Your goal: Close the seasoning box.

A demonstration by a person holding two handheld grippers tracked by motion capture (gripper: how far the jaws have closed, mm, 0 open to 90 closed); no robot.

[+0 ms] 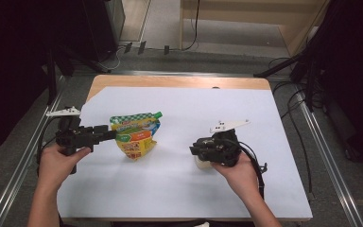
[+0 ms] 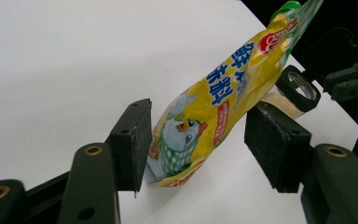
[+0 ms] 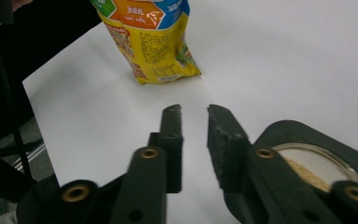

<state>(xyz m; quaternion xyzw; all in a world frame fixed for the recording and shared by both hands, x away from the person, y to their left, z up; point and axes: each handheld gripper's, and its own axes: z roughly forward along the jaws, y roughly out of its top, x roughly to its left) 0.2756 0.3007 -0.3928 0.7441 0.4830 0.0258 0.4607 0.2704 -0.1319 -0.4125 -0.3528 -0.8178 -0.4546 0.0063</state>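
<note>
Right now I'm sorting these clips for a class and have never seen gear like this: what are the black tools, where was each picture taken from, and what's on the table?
A person sits at a table covered with a white sheet and holds a hand-operated two-jaw gripper in each hand.

The high view looks down from above. The other two pictures come from small cameras riding on the grippers, looking along their black jaws.

The left gripper has a yellow spouted pouch between its jaws. One pad touches the pouch and the other stands clear of it, so it is not clamped.

The right gripper has its jaws nearly together with nothing between them. An open jar of pale granules stands on the sheet under that hand.
</note>
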